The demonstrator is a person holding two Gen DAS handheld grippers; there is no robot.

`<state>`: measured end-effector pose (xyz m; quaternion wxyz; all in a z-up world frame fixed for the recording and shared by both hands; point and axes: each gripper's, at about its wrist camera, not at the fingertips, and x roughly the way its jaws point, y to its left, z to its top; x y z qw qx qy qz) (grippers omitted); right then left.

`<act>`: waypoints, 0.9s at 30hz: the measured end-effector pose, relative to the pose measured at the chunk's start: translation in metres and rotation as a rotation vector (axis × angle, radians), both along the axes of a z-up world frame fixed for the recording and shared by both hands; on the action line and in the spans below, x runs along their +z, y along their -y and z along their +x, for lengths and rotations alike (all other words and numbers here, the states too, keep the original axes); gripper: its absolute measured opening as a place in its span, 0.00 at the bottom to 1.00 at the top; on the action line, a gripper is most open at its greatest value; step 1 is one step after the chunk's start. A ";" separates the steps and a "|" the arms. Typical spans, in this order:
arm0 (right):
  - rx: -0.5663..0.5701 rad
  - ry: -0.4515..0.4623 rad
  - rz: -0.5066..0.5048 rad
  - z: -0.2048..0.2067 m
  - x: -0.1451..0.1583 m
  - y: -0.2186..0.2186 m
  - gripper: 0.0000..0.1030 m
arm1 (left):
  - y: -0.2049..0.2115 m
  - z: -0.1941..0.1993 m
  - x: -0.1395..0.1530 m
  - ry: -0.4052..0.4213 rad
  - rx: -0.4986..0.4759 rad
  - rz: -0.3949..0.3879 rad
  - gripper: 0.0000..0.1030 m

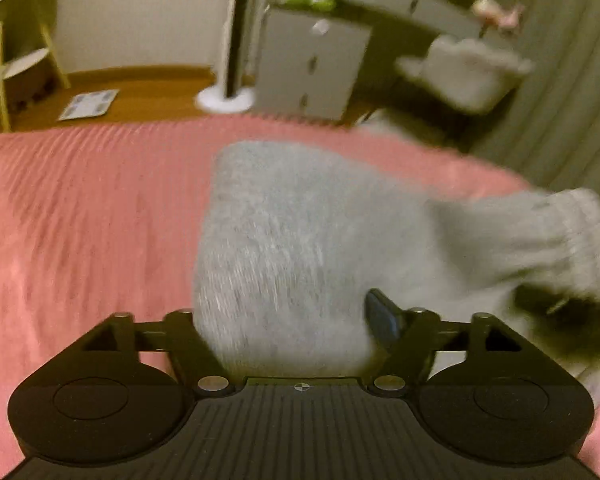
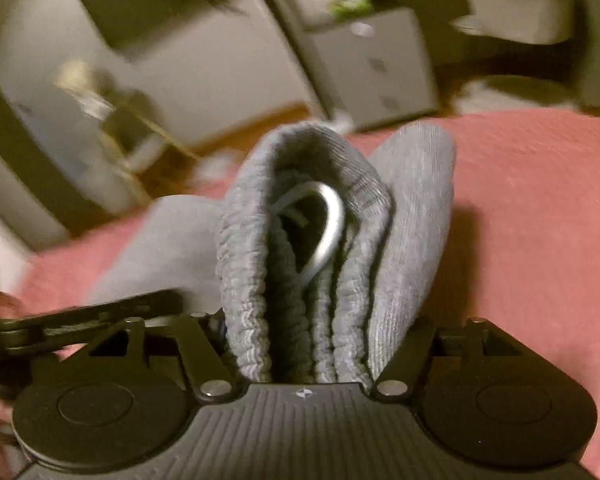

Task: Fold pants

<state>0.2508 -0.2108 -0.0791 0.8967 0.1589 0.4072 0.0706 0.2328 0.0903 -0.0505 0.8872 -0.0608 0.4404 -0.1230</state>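
Observation:
Grey sweatpants point(image 1: 300, 240) lie partly lifted over a pink bedspread point(image 1: 80, 220). My left gripper point(image 1: 296, 332) is shut on the grey cloth, which bunches between its fingers and hides the left one; the right finger point(image 1: 384, 320) shows. The ribbed waistband point(image 1: 580, 240) hangs at the right, held by the other gripper point(image 1: 572, 316), seen dark and blurred. In the right wrist view my right gripper point(image 2: 304, 344) is shut on the folded waistband point(image 2: 300, 260), with a light drawstring loop point(image 2: 324, 232) showing inside. The left gripper point(image 2: 84, 316) is at the left.
The pink bedspread point(image 2: 540, 240) covers the whole bed. Beyond it stand a white drawer cabinet point(image 1: 312, 68), a white floor stand point(image 1: 228, 96), a pale side table point(image 1: 20, 40), a curtain point(image 1: 560, 100) and wooden floor point(image 1: 140, 92).

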 end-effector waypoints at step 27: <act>-0.089 0.135 -0.454 -0.104 0.002 -0.063 0.97 | -0.024 -0.172 -0.026 -0.084 0.115 -0.035 0.94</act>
